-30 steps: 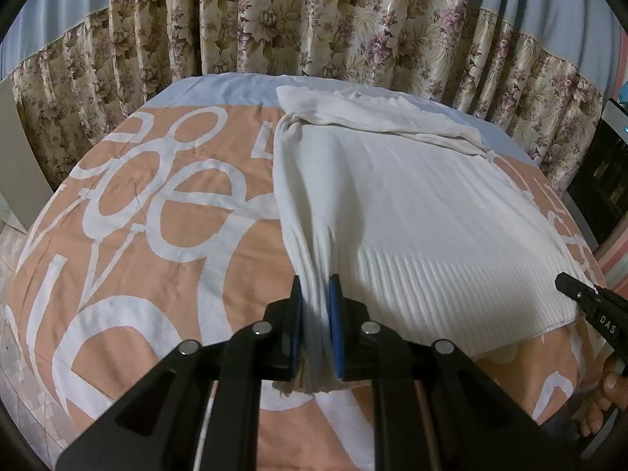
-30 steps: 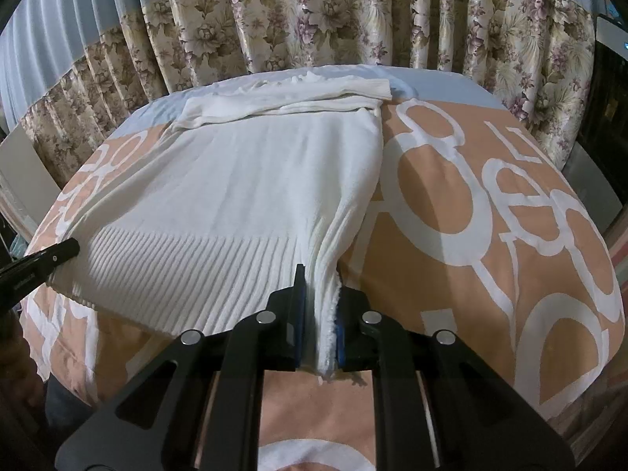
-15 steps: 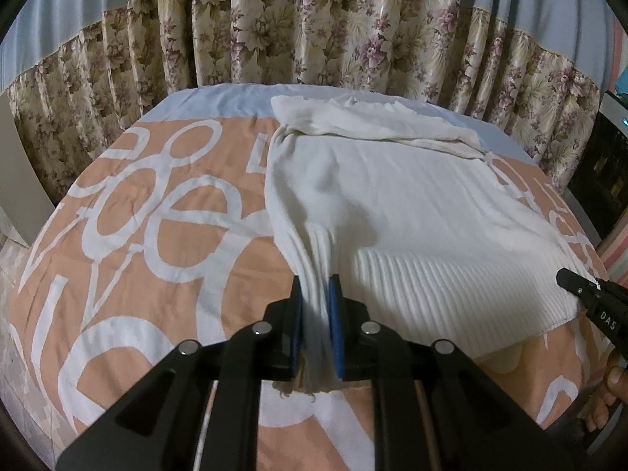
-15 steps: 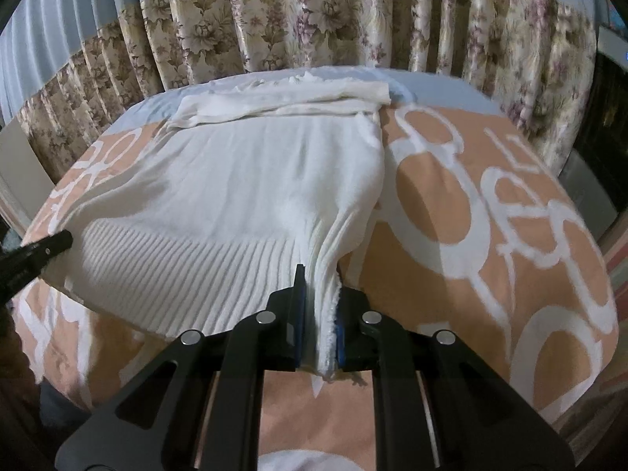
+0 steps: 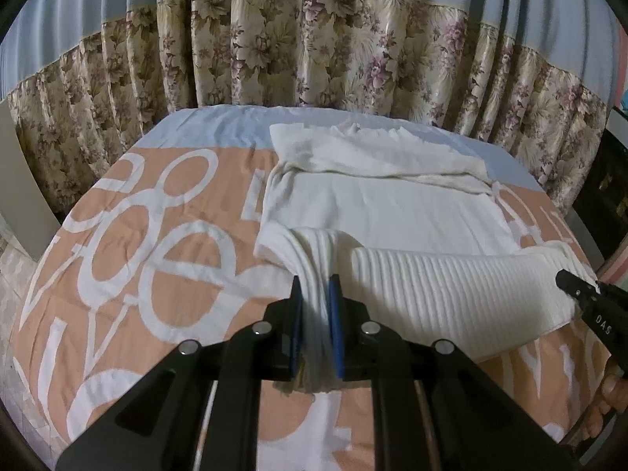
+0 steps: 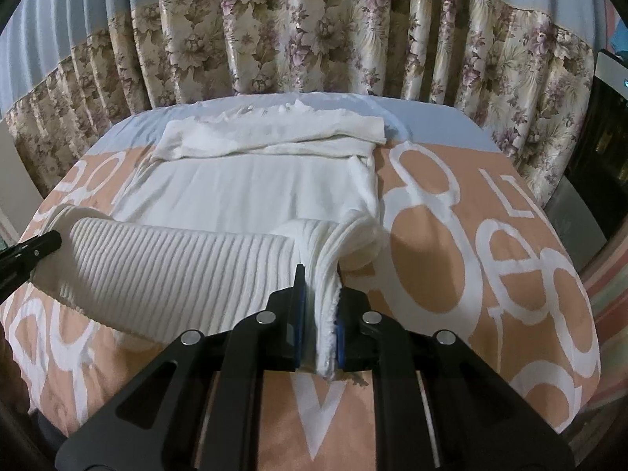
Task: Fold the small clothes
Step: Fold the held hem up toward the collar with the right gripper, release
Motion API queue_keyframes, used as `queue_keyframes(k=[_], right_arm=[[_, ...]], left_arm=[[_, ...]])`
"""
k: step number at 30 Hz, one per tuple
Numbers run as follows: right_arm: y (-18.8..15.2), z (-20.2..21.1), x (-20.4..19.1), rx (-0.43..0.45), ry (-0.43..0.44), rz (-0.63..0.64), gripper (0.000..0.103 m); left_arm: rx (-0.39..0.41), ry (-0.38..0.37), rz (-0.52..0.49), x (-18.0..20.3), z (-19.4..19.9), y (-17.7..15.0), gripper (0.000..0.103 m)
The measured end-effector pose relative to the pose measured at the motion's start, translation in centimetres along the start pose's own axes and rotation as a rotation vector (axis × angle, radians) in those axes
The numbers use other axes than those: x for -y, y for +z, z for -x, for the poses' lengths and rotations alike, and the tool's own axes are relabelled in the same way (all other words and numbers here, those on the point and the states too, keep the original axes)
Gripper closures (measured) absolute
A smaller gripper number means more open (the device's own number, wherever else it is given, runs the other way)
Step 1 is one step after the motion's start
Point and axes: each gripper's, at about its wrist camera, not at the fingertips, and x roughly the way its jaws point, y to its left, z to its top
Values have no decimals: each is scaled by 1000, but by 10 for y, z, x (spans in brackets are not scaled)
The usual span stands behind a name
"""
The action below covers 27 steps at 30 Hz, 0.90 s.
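A white knit sweater [image 5: 384,204] lies on the bed, sleeves folded across its far end. Its ribbed hem [image 5: 451,294] is lifted off the cover and curls forward over the body. My left gripper [image 5: 316,286] is shut on the hem's left corner. My right gripper [image 6: 320,282] is shut on the hem's right corner, the cloth bunched between the blue pads. In the right wrist view the sweater [image 6: 251,192] spreads to the left, with the raised hem [image 6: 165,271] rolled toward the sleeves. Each gripper's tip shows at the edge of the other view.
An orange bed cover [image 5: 157,259] with big white letters lies under the sweater. Floral curtains [image 5: 314,51] hang close behind the bed. A dark cabinet [image 6: 604,149] stands at the right. A person's fingers [image 5: 612,388] show at the lower right.
Both grippers rose and moved forward over the bed, still shut on the hem corners. The ribbed hem, flat a second ago, now lifts and rolls toward the sleeves.
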Motion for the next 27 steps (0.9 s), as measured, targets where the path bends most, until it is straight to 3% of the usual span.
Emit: queue_keyframes(k=[18, 27], right_arm=[[79, -39, 5, 78, 8, 16, 91], [131, -100, 8, 71, -17, 38, 91]], left_arm=[[68, -25, 3, 3, -42, 87, 90], [39, -25, -35, 12, -107, 149, 90]])
